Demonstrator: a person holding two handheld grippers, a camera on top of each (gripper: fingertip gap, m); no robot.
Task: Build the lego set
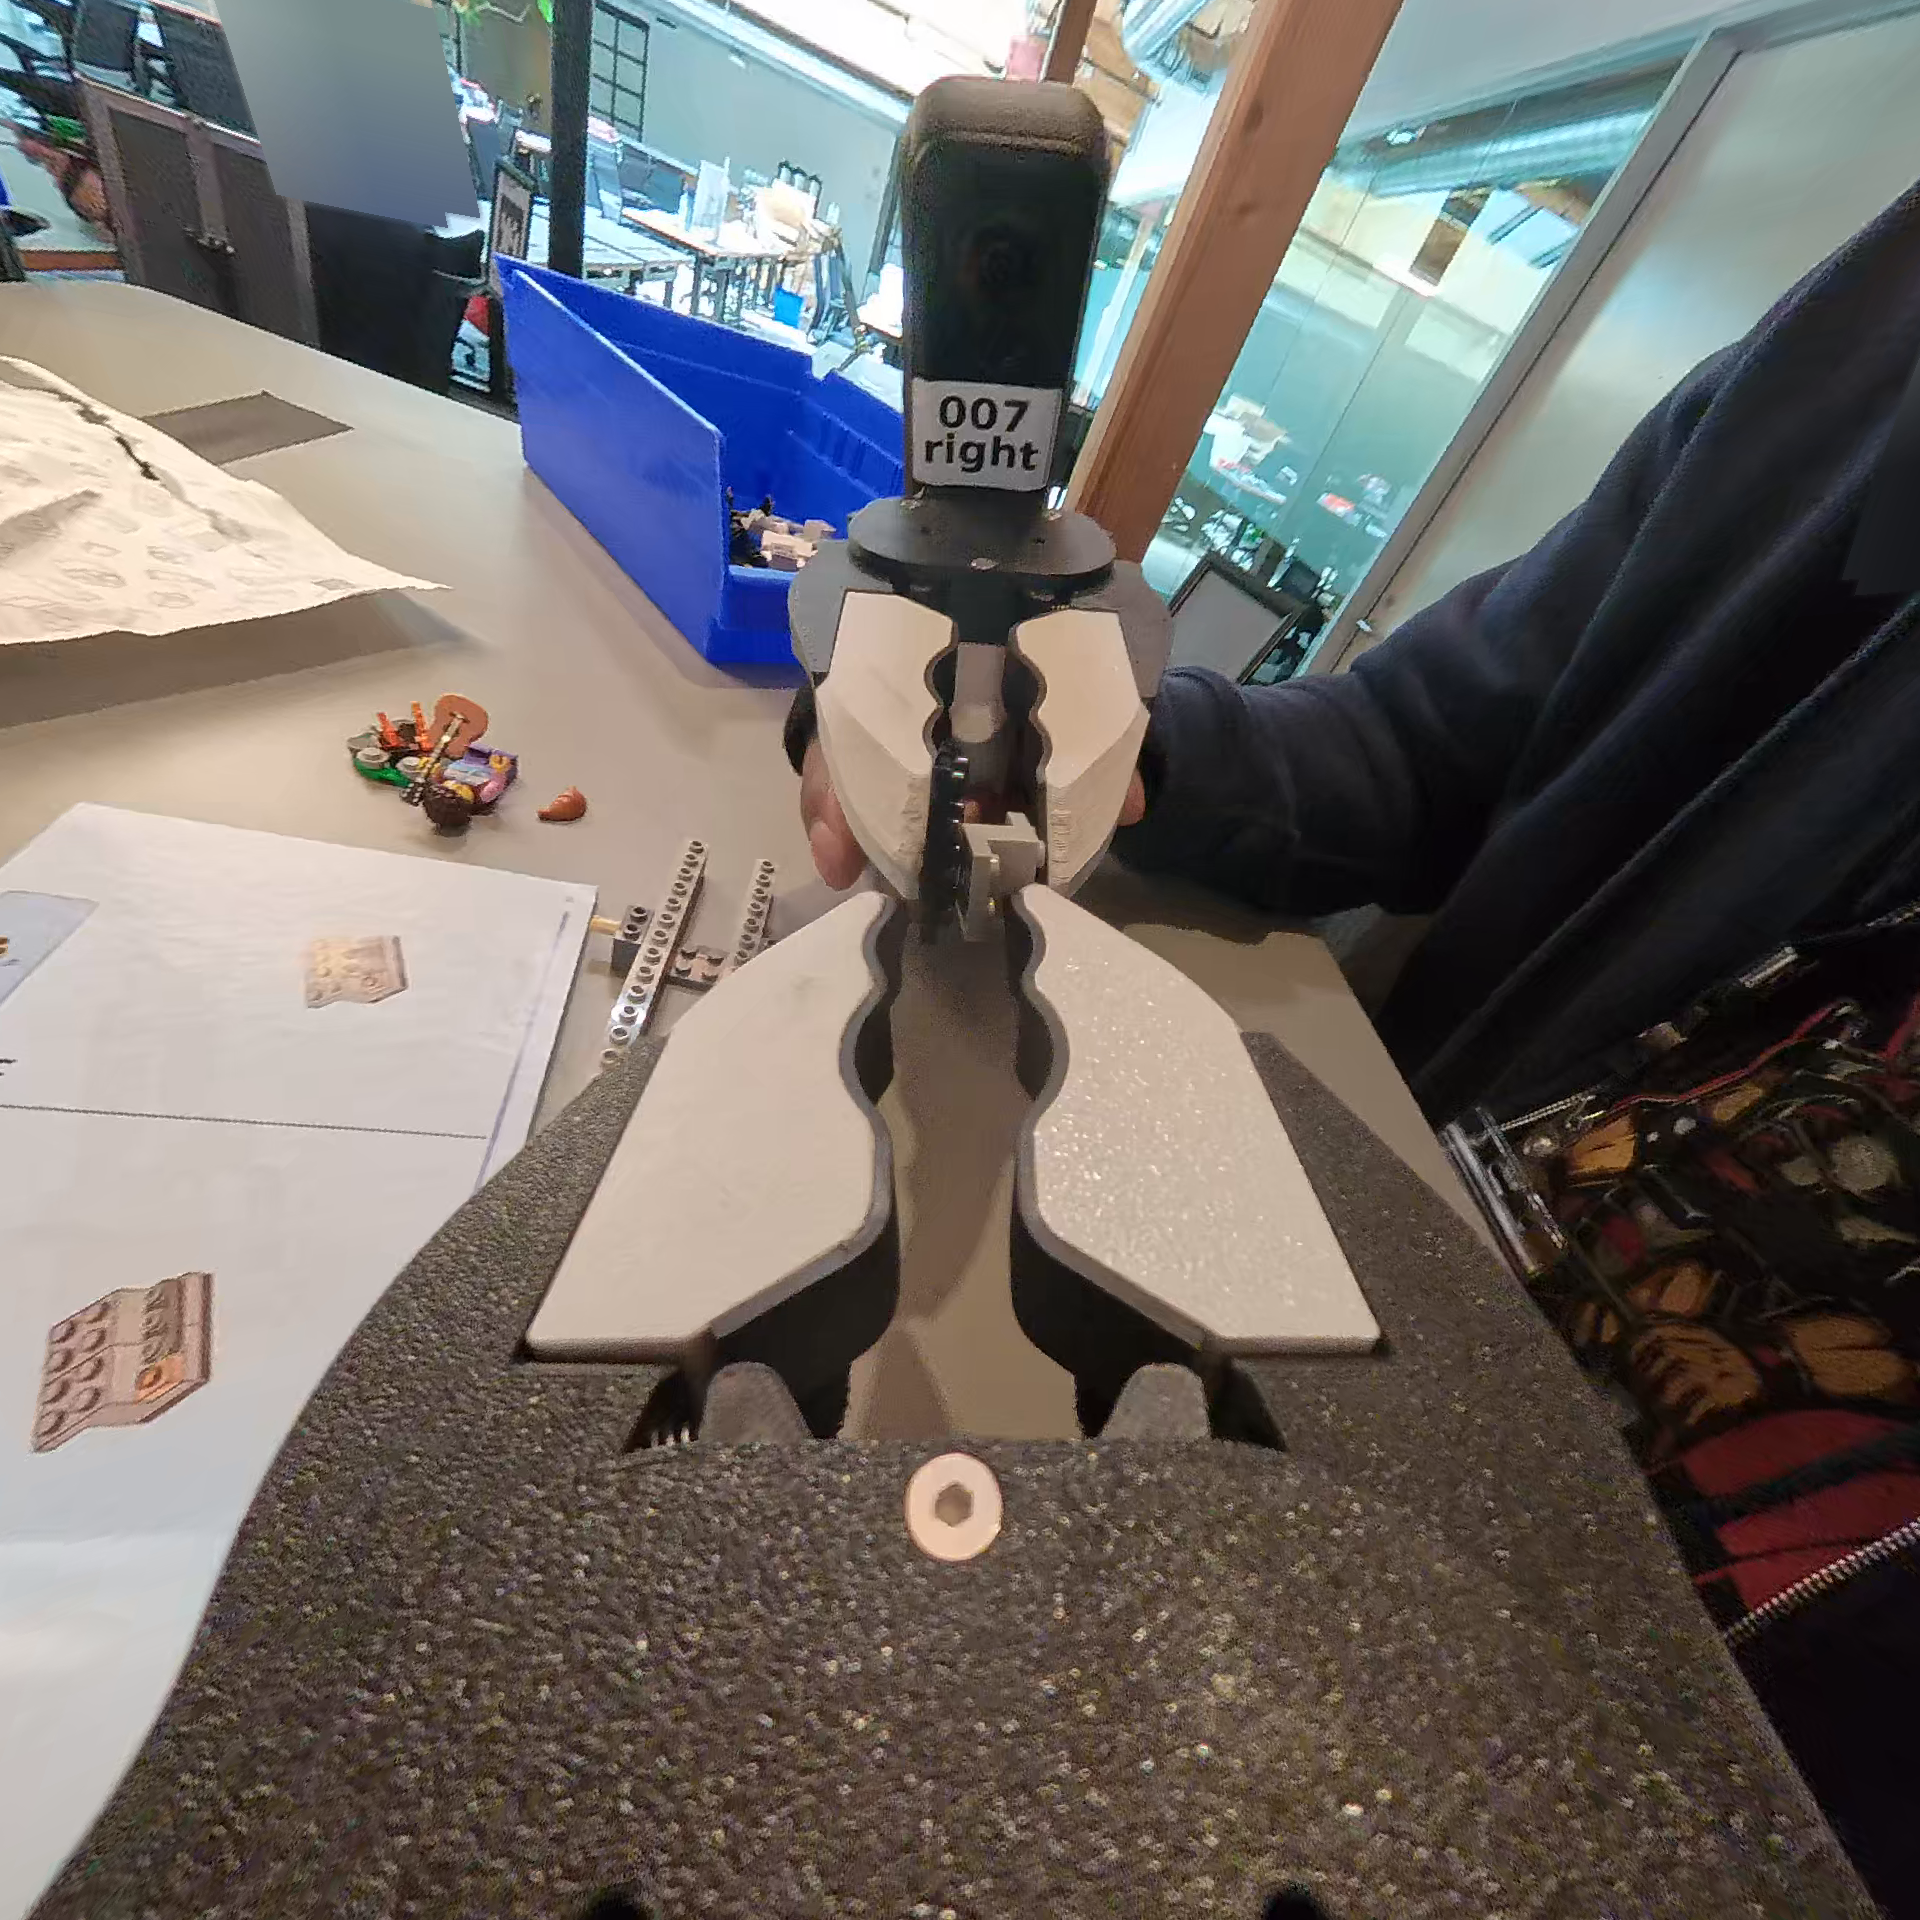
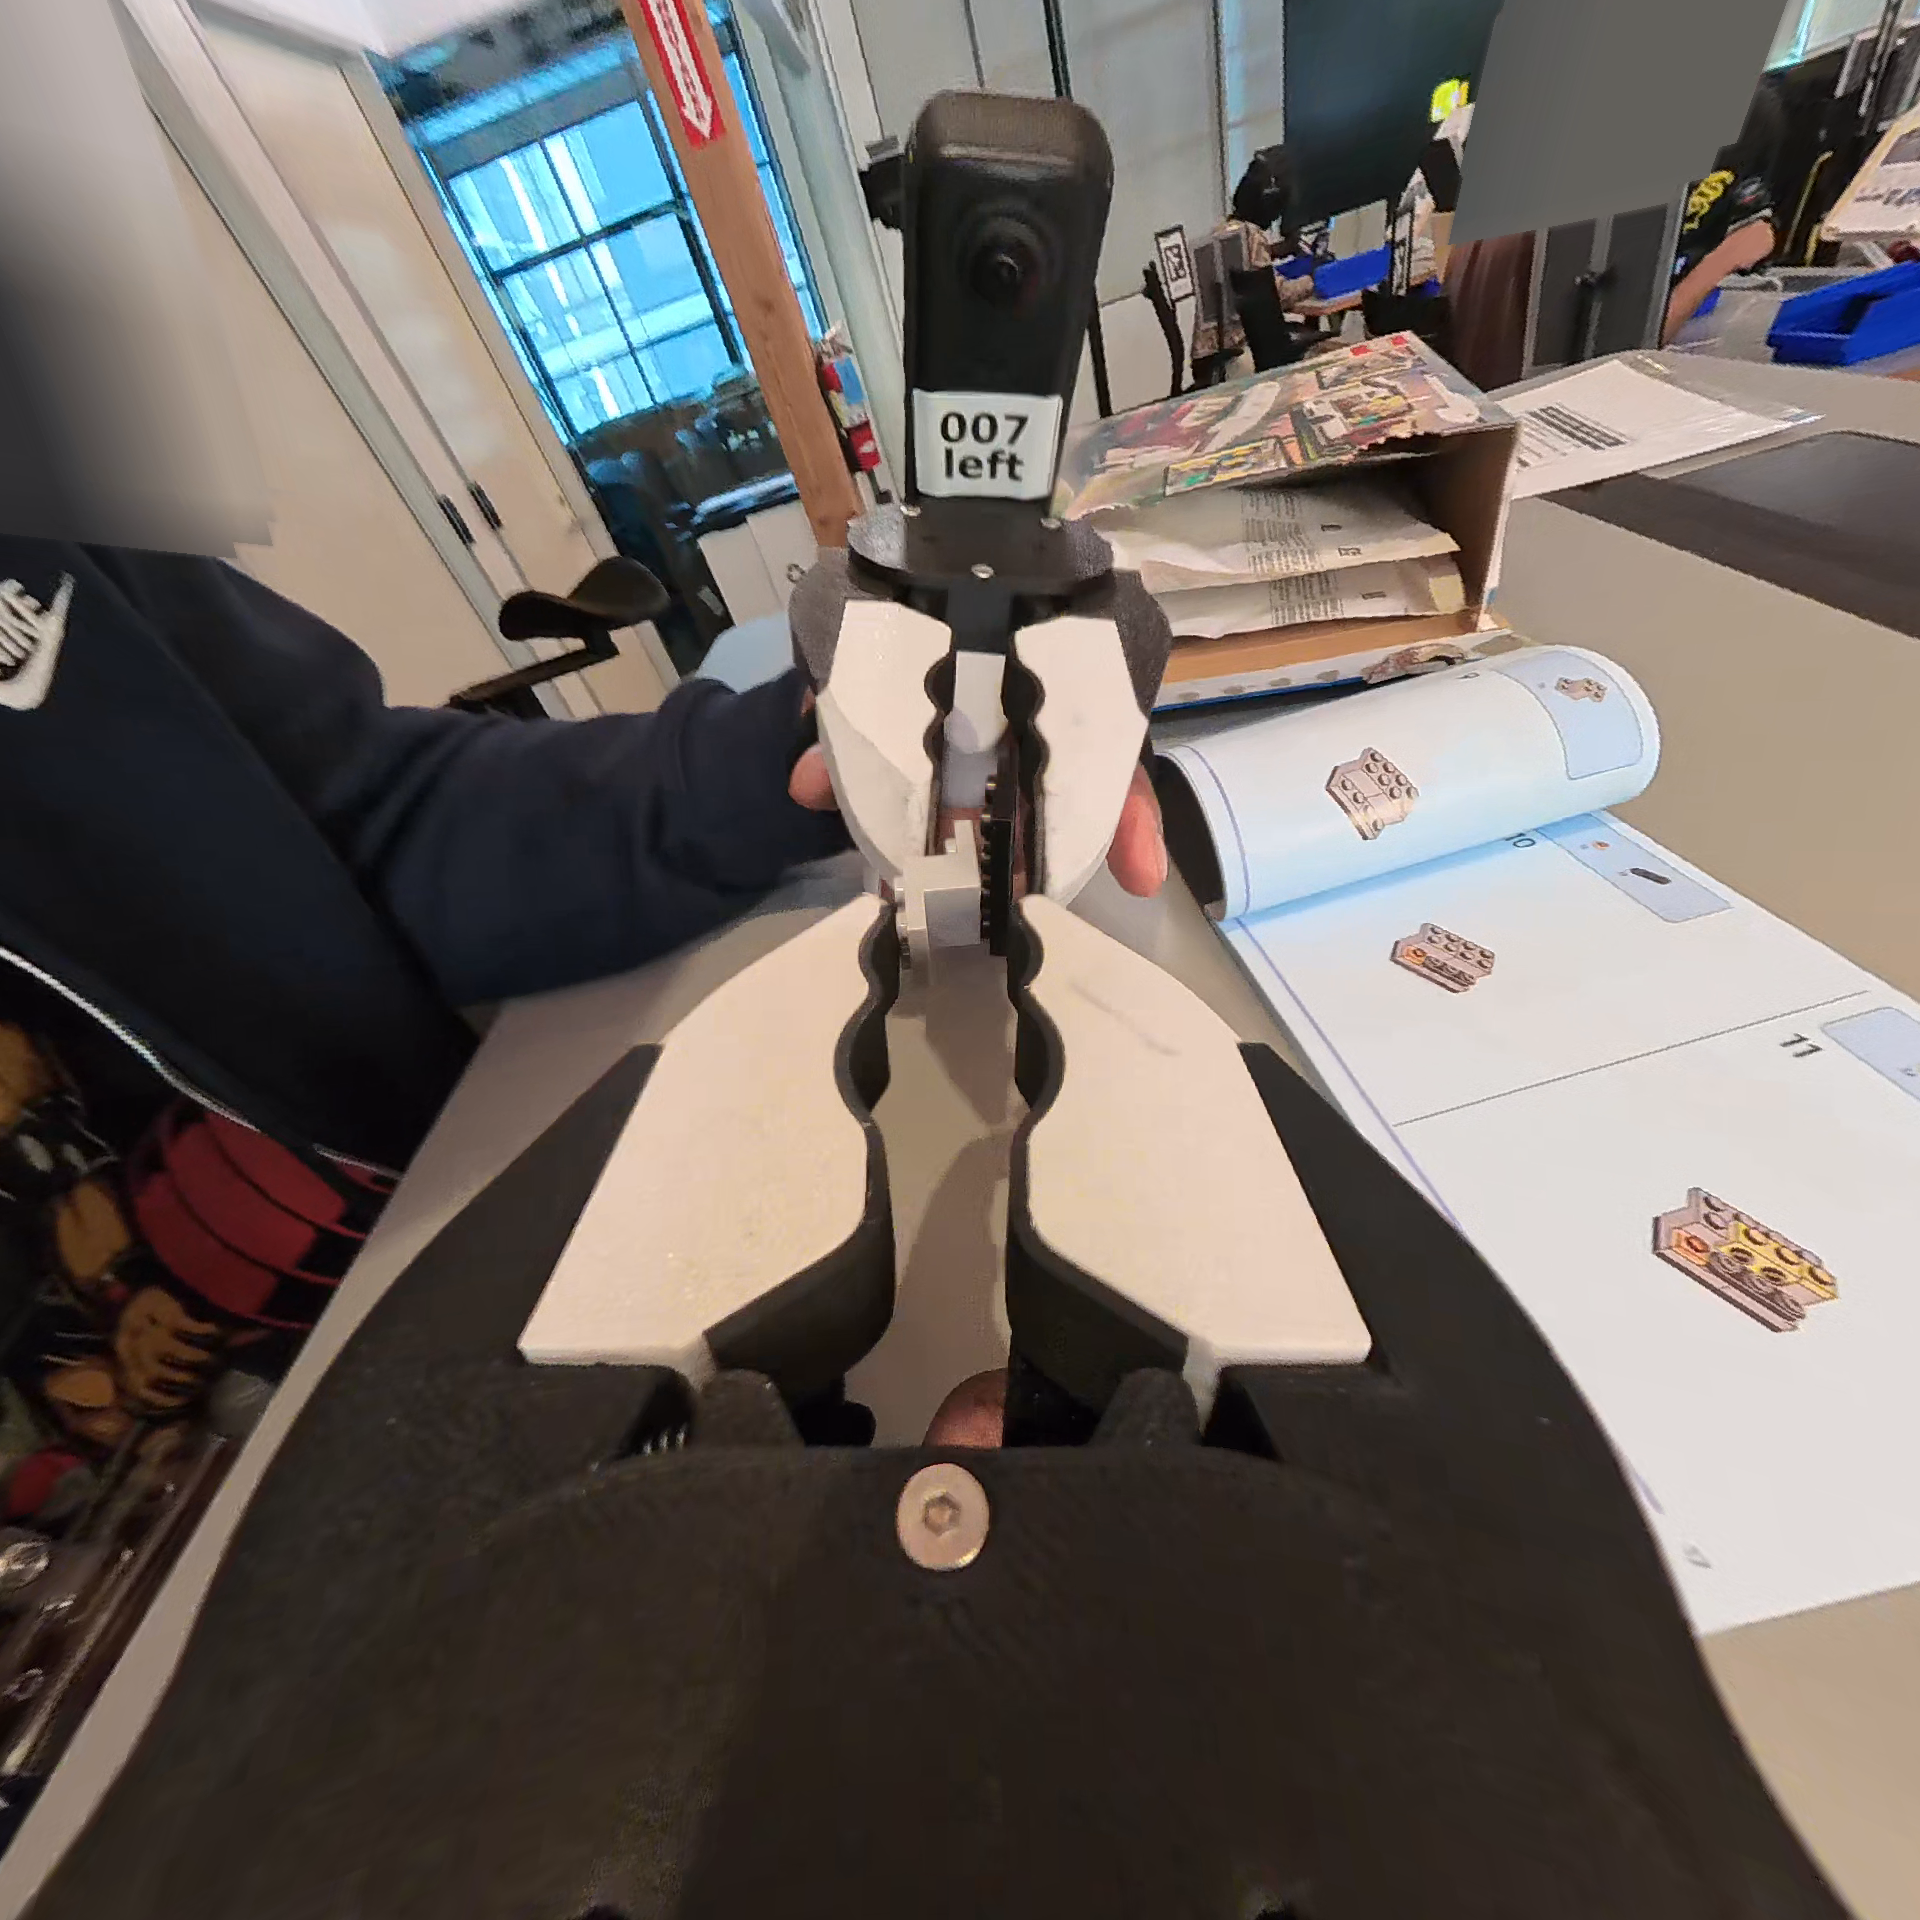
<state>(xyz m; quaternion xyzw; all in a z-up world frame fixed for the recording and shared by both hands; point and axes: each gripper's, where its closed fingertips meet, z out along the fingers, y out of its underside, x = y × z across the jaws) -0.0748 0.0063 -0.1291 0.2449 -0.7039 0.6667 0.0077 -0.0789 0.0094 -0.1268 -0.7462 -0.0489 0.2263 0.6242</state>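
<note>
Off to the left, loose grey studded beams (image 1: pixel 665 940) on the table (image 1: pixel 582 665); centre, left gripper (image 1: pixel 956 914) and right gripper (image 2: pixel 951 925) tip to tip, each pinching one black-plate-and-grey-brick assembly (image 1: pixel 971 852) held above the table

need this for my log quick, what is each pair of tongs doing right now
left tongs: closed on the black and grey brick piece.
right tongs: closed on the same piece, from the opposite end.

A black studded plate (image 1: pixel 948 831) joins a light grey brick (image 1: pixel 1003 862); the bin (image 1: pixel 623 436) is blue.
</note>
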